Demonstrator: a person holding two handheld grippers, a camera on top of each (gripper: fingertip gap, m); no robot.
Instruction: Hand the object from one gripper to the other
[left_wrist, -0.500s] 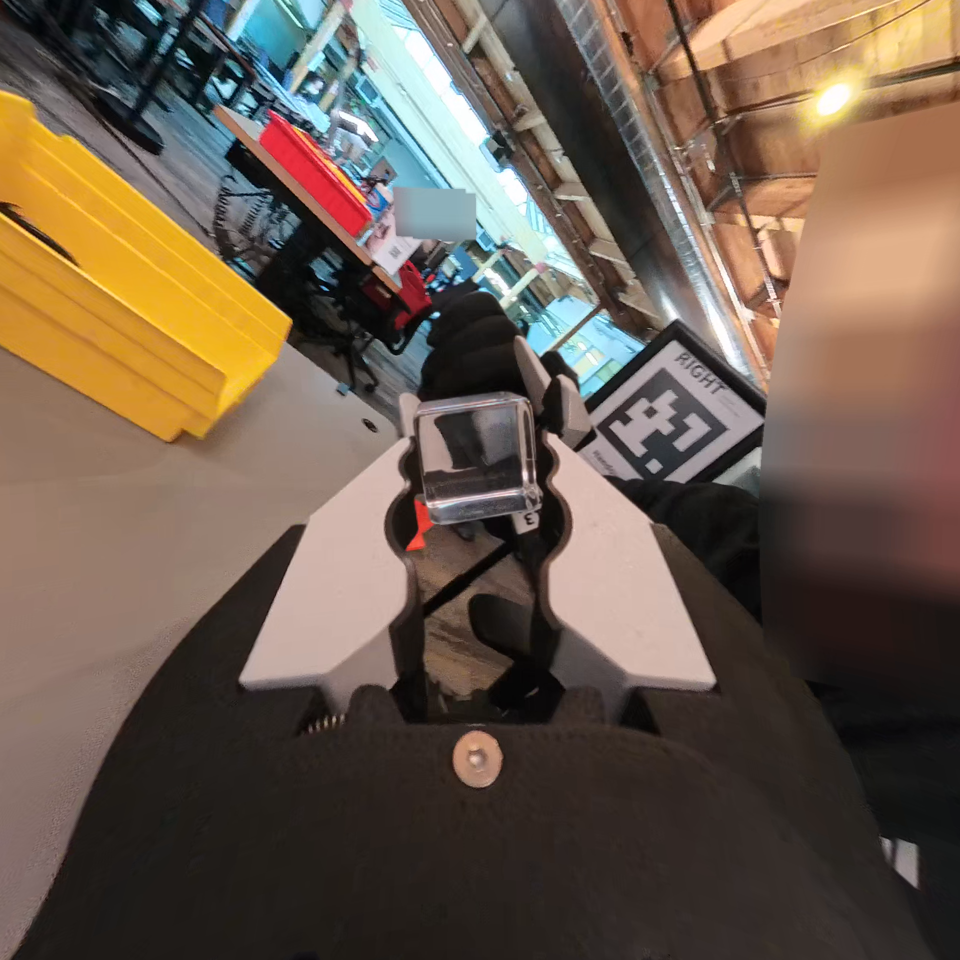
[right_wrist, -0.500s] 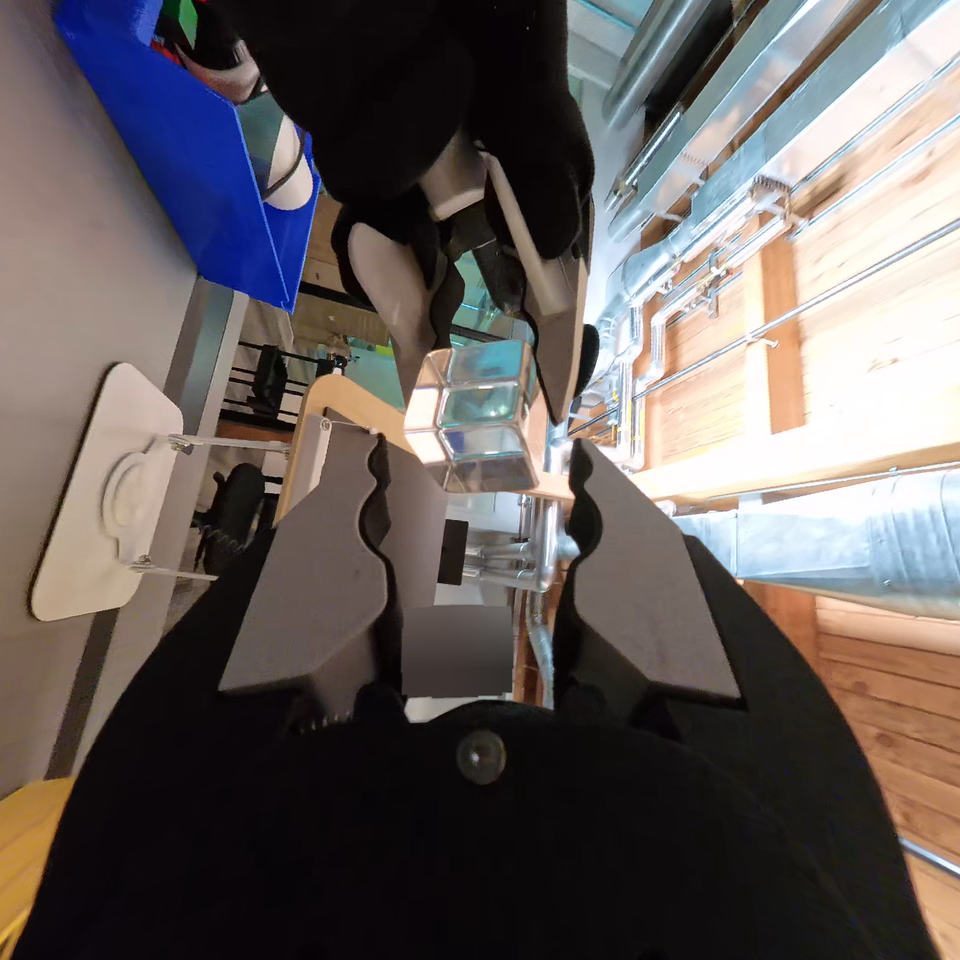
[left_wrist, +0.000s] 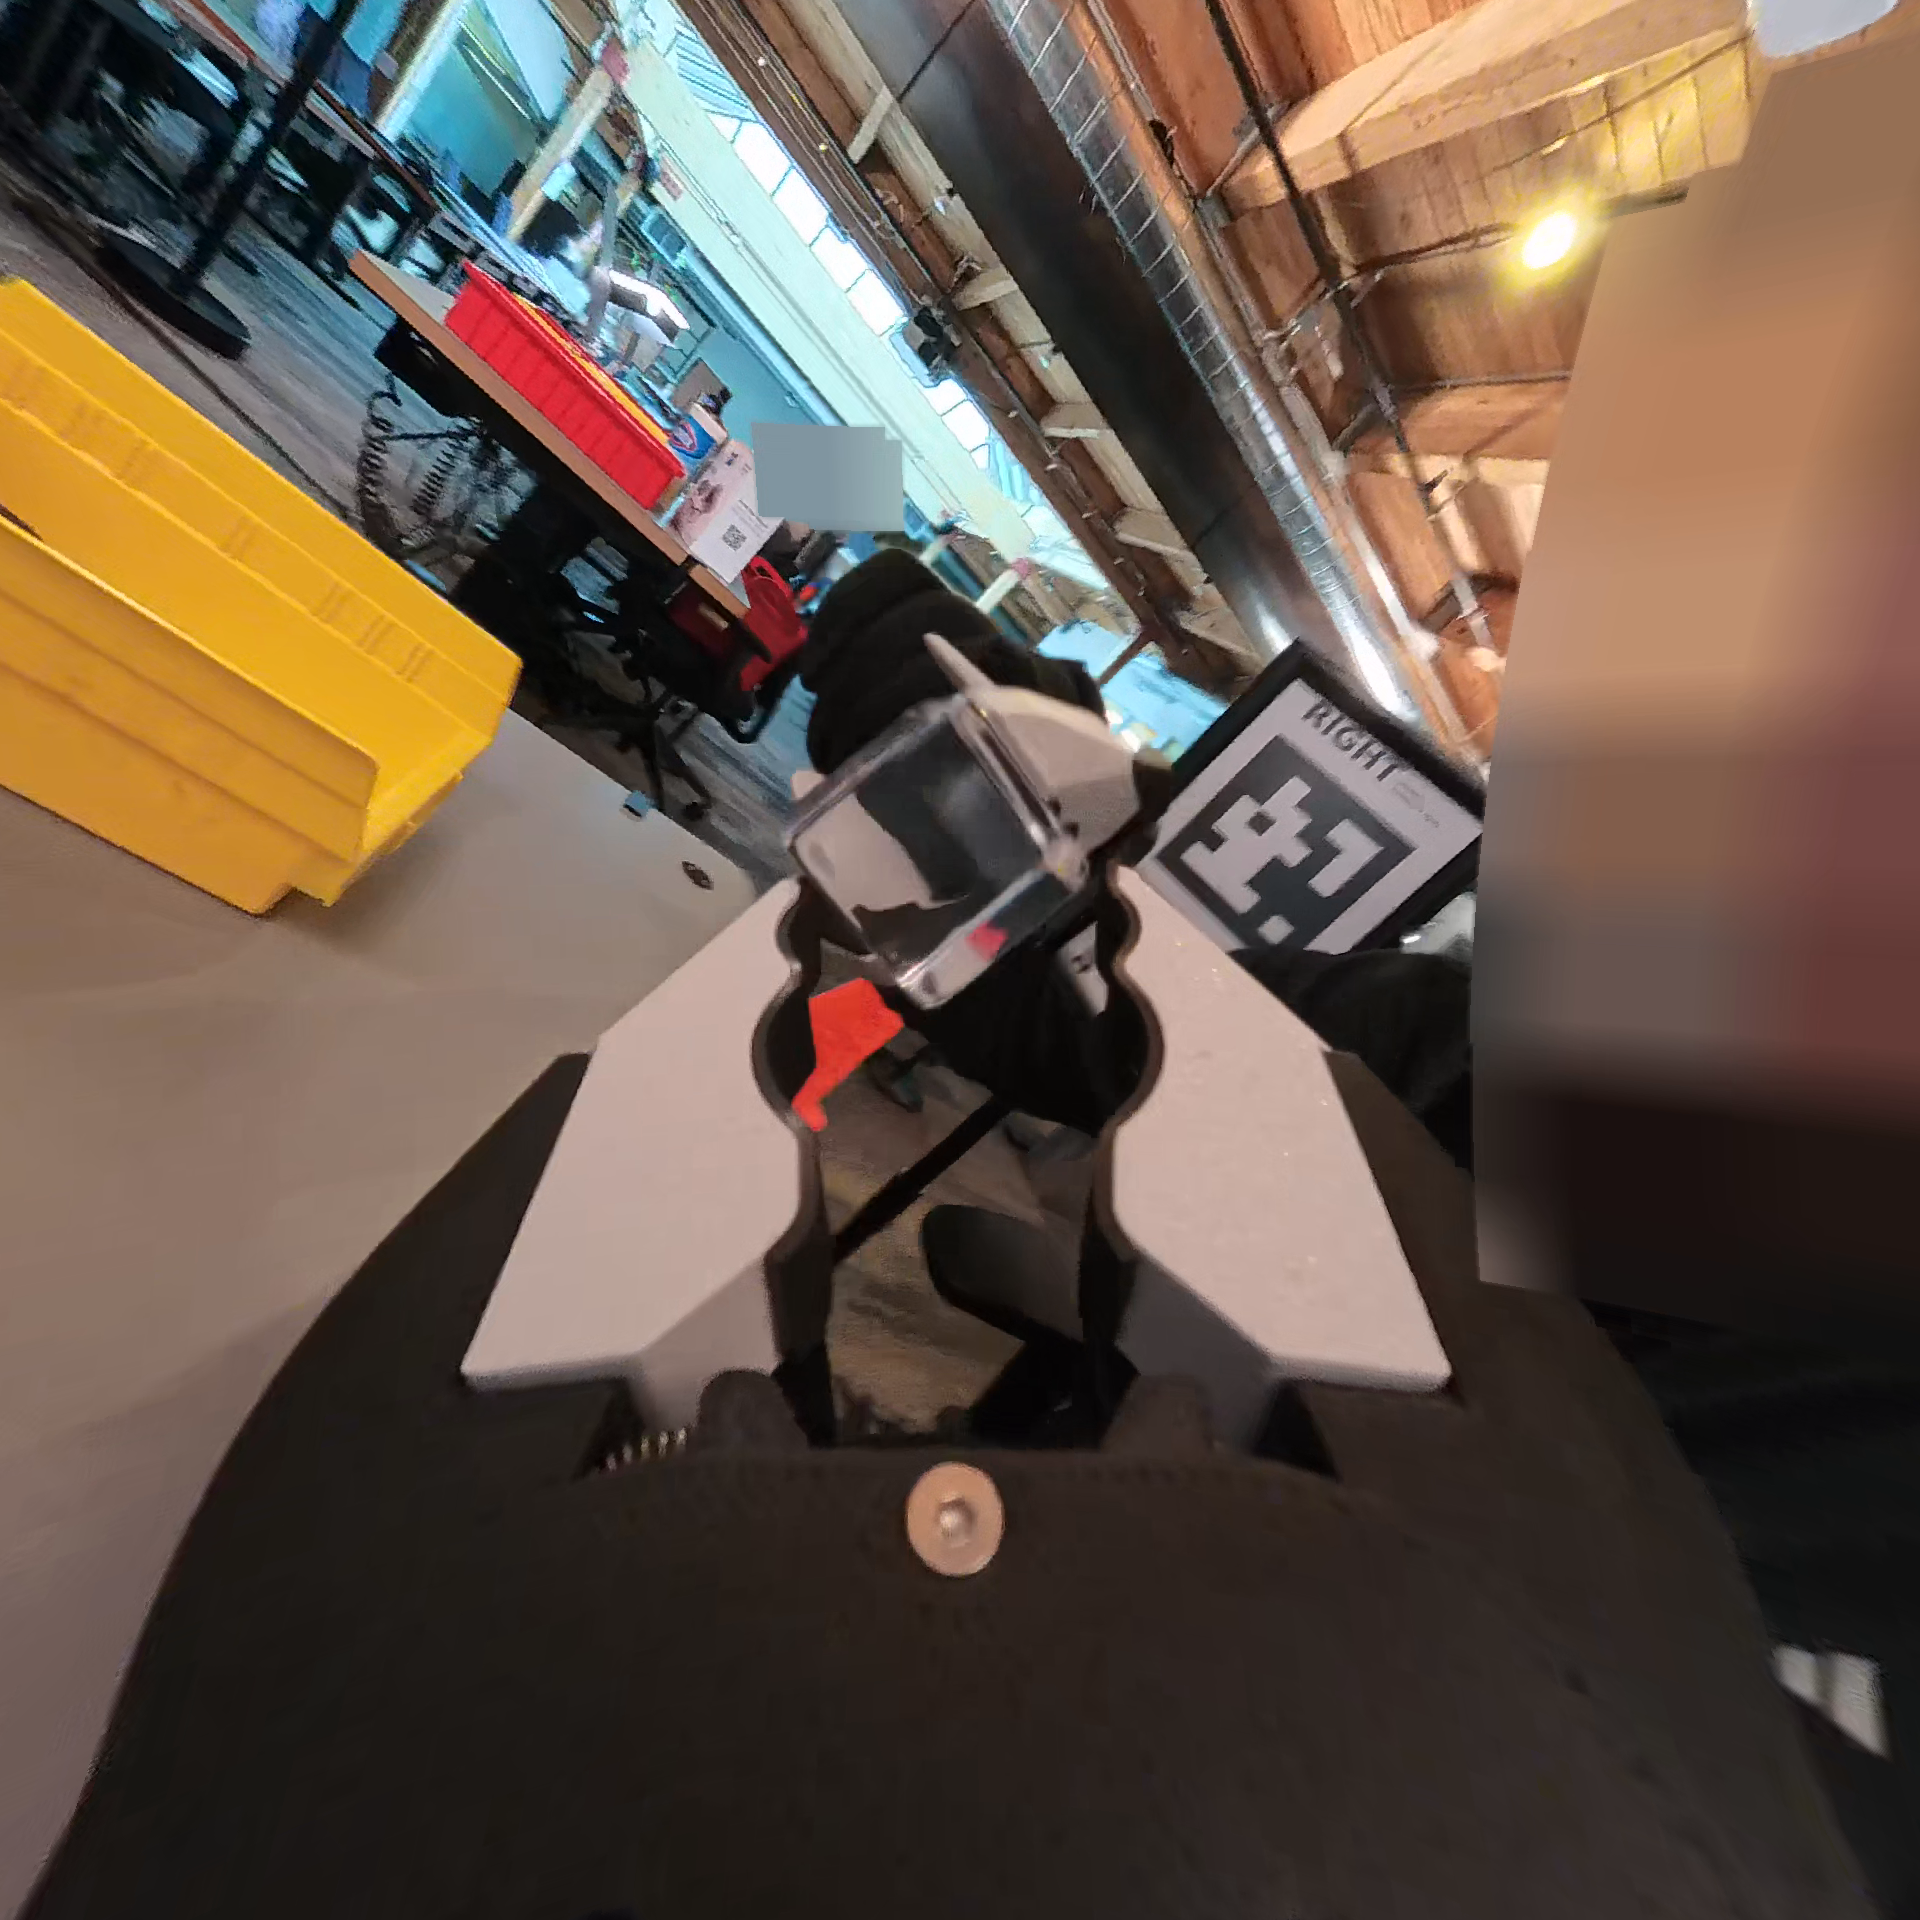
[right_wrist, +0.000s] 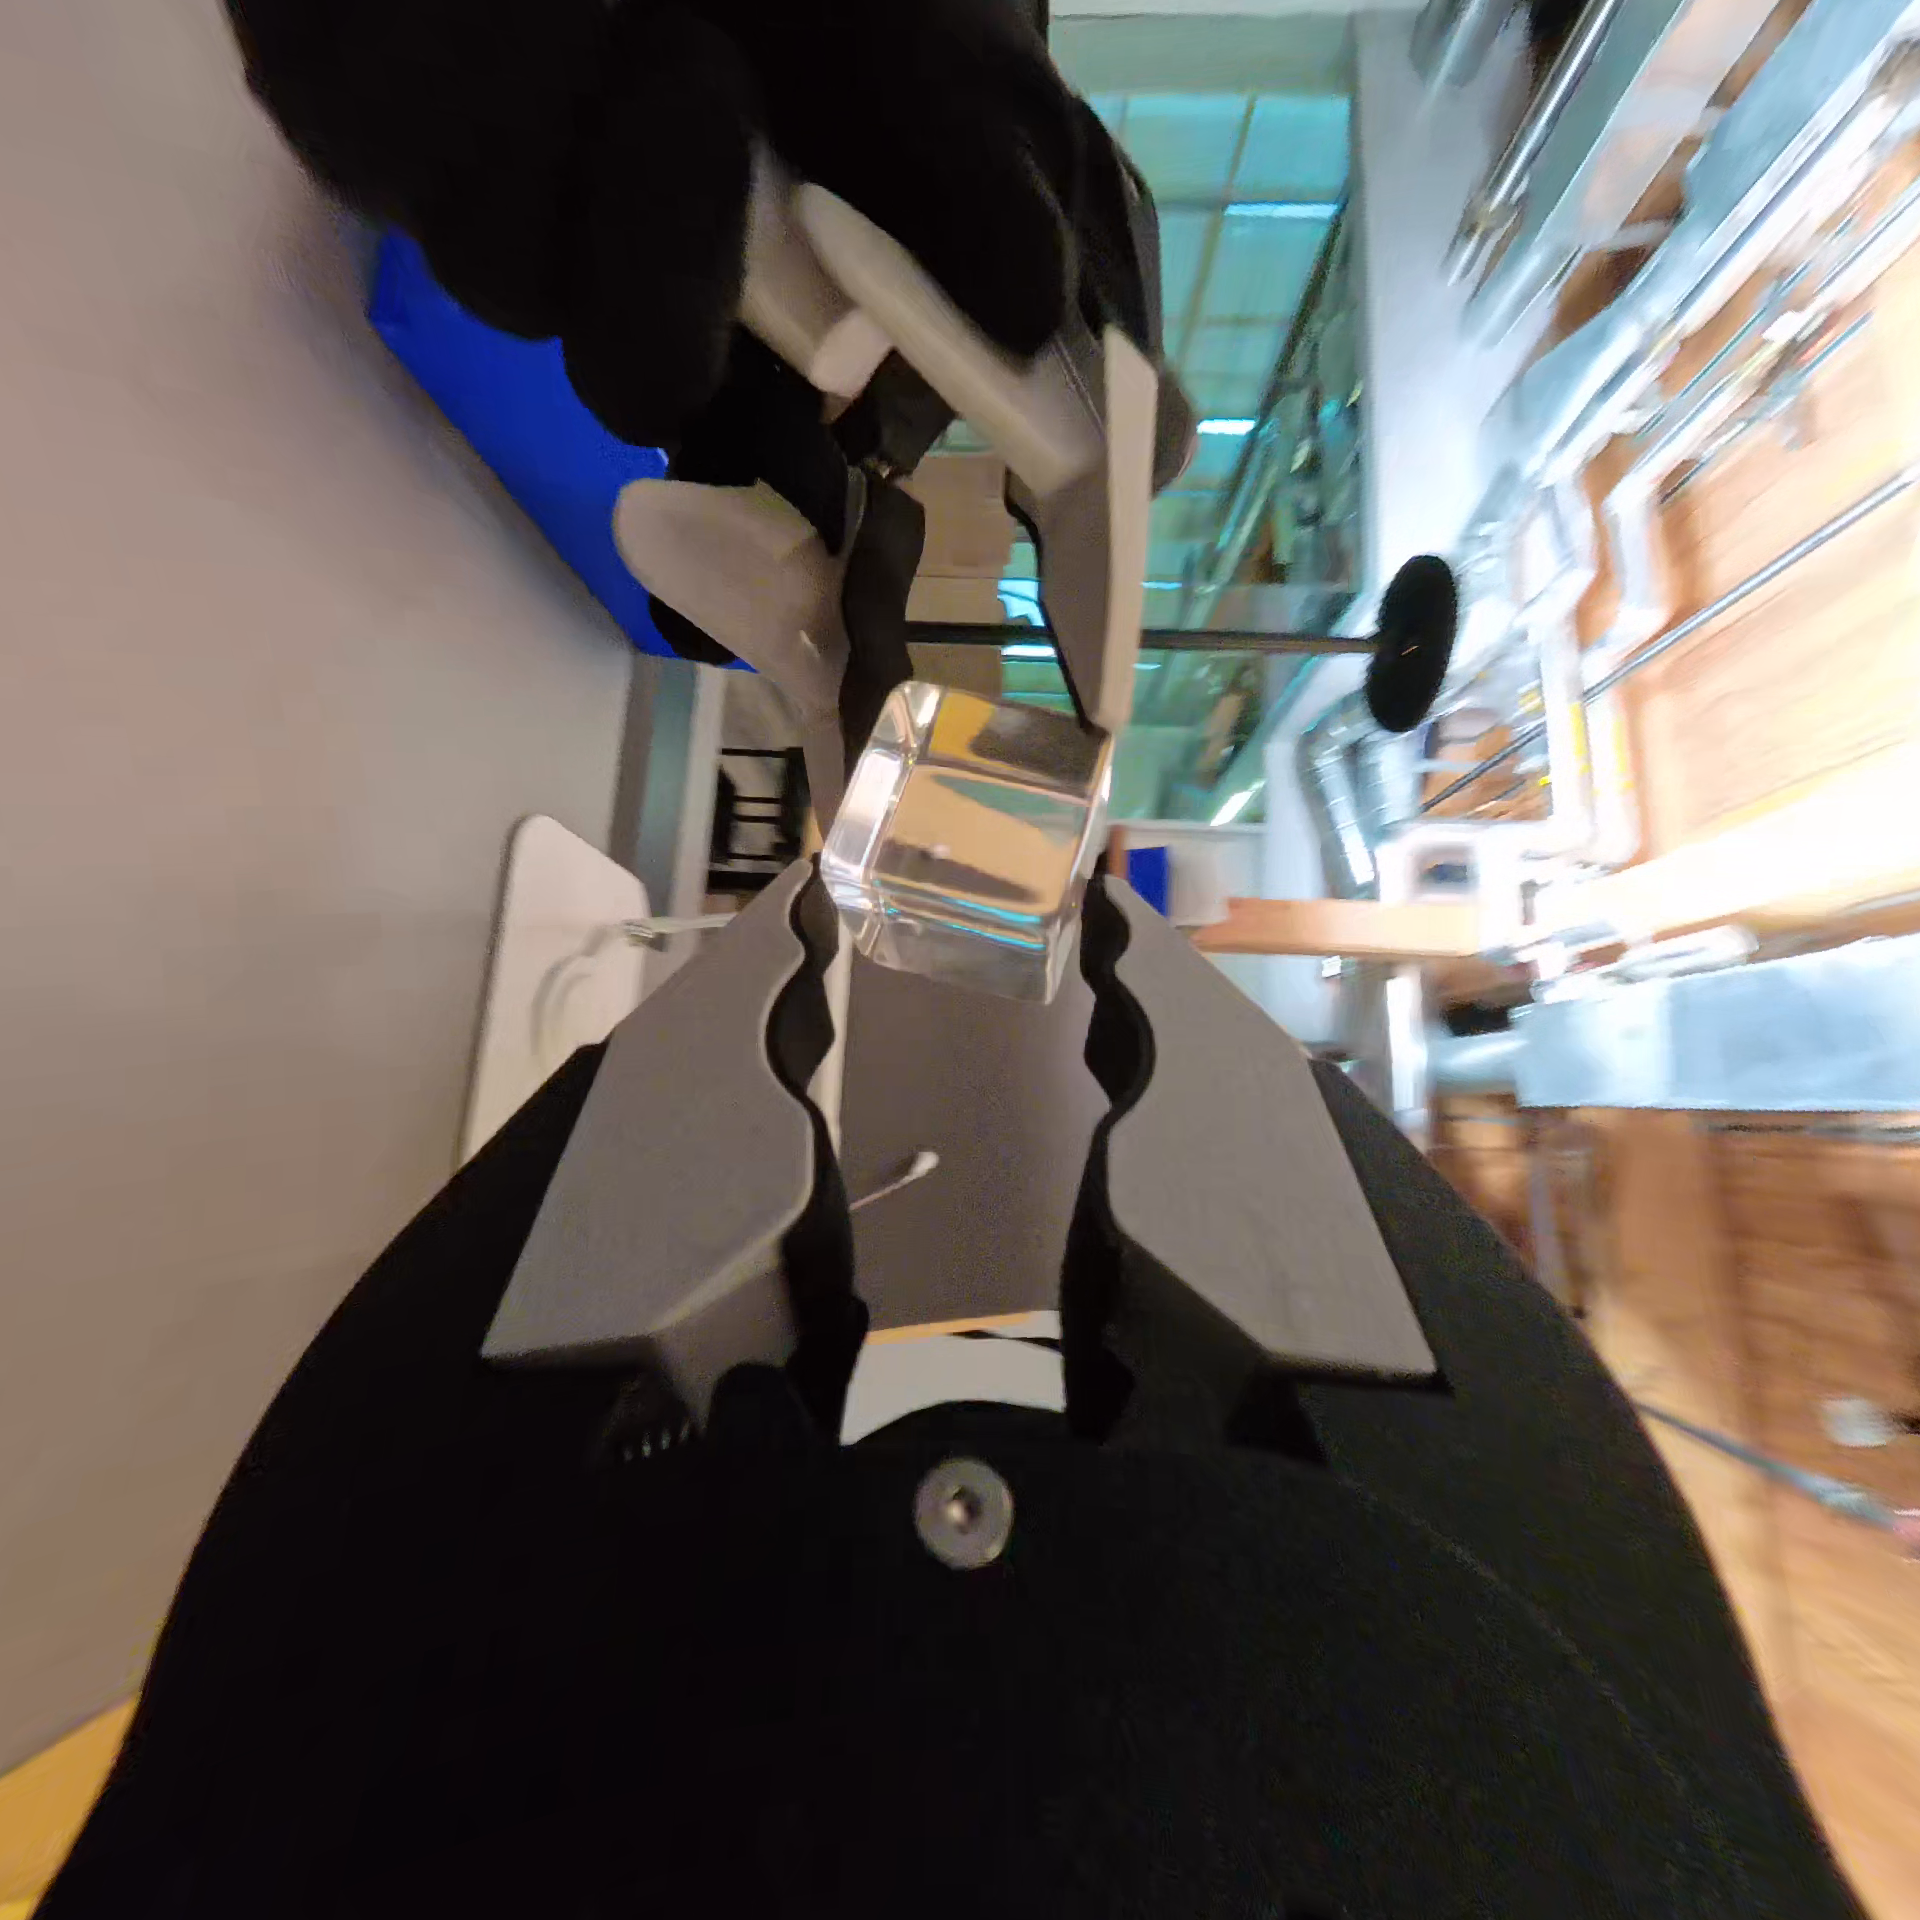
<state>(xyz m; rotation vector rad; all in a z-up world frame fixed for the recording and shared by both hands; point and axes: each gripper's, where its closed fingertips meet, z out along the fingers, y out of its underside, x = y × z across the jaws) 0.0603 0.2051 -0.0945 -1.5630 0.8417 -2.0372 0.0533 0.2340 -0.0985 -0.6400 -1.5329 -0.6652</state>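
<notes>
Risk first: the right gripper (right_wrist: 956, 914) had its tips pressed on both sides of the clear cube (right_wrist: 966, 842), only at the very ends of the fingers, so the bite looked shallow. The cube sat tilted between those tips, not square to them. My read is that a smooth, hard block held on corners like that could twist or squirt out once the other side let go.

Just beyond it, the left gripper (right_wrist: 961, 727) met the cube's far edge with its fingertips. In the left wrist view there seemed to be a thin gap on one side, so I could not tell whether it was clamping or already loosened. If both let go together, or the left pulled away while pinching, the cube would likely drop to the table (left_wrist: 260, 1091) below. Pulling off at an angle could also lever it out of the right tips.

The cube was held in the air between the two facing grippers, at the fingertips of both, clear of the table. It looked like solid transparent acrylic with rounded edges and glossy faces. It reflected surroundings, so its edges were hard to read.

Farther behind the left gripper was a black gloved hand (right_wrist: 571, 187), then a blue bin (right_wrist: 499, 416). A yellow bin (left_wrist: 208, 644) sat off to the left of the left gripper.
</notes>
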